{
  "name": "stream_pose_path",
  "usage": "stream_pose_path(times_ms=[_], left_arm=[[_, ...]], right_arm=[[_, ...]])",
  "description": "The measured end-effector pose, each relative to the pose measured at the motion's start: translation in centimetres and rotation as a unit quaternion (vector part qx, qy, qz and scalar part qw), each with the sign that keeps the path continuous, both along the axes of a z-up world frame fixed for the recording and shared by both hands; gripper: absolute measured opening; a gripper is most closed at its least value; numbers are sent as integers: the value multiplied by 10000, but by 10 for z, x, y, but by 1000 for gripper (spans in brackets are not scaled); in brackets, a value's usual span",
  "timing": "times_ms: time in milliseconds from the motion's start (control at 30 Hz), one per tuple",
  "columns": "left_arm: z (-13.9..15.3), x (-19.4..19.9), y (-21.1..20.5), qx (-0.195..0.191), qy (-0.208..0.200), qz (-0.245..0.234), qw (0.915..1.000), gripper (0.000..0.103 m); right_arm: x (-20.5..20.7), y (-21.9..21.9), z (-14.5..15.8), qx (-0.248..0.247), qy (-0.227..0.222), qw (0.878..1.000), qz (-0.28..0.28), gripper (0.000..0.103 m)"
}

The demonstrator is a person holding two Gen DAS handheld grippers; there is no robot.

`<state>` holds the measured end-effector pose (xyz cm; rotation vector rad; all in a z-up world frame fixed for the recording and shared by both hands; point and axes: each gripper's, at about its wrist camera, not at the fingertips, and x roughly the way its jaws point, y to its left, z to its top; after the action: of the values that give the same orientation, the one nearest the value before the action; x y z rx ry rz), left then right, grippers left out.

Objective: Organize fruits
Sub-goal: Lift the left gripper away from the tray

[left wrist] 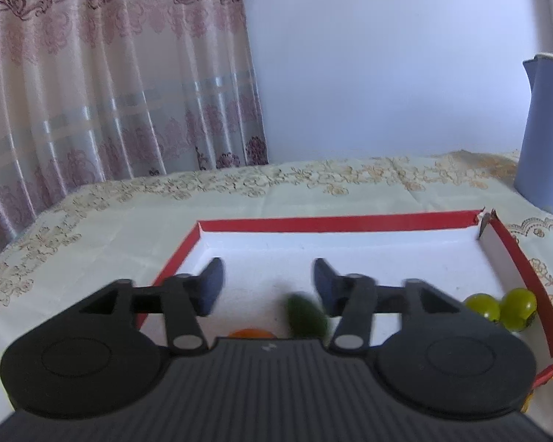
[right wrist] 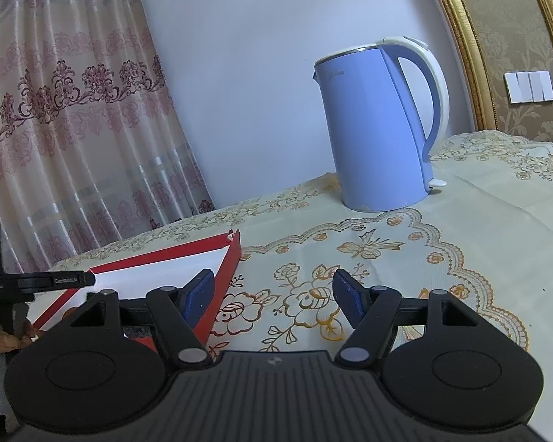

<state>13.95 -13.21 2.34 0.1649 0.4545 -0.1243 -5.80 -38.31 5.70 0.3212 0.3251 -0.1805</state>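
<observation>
Left claw (left wrist: pixel 268 287) over red-rimmed tray (left wrist: pixel 335 223), jaws apart, gripping nothing; blurred green fruit (left wrist: pixel 306 316) below them, orange fruit (left wrist: pixel 252 332) nearer. Two green fruits (left wrist: pixel 501 305) in right near corner. Right claw (right wrist: pixel 272 300) parted, empty. Risk: loose fruit rolling over low rim.

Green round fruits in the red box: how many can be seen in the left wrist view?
2. The green round fruits lie side by side, touching, against the right wall of the red box. The gripper body hides the near part, so more may be there.
</observation>
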Motion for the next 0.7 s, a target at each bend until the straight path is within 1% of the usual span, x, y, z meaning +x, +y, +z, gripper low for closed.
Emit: stream_pose_path(times_ms=[33, 167, 333, 367, 433, 600, 700], left_arm=[[1, -3, 2, 14, -42, 27, 10000, 61], [5, -13, 12, 48, -100, 36, 9999, 64], [13, -38, 37, -88, -193, 92, 9997, 82], [14, -46, 44, -117, -231, 81, 9996, 84], [17, -58, 58, -166, -298, 80, 9994, 94], [17, -86, 110, -309, -371, 267, 9985, 103], [11, -98, 145, -321, -433, 475, 9974, 103]], right_arm=[[0, 0, 0, -6, 6, 10000, -6, 70], [0, -1, -1, -30, 15, 10000, -35, 72], [0, -1, -3, -91, 35, 9999, -83, 72], [0, -1, -4, -90, 34, 9999, -82, 72], [1, 0, -4, -119, 55, 9999, -63, 72], [5, 13, -6, -395, 193, 9990, 51, 73], [6, 25, -3, -399, 260, 9987, 177, 73]])
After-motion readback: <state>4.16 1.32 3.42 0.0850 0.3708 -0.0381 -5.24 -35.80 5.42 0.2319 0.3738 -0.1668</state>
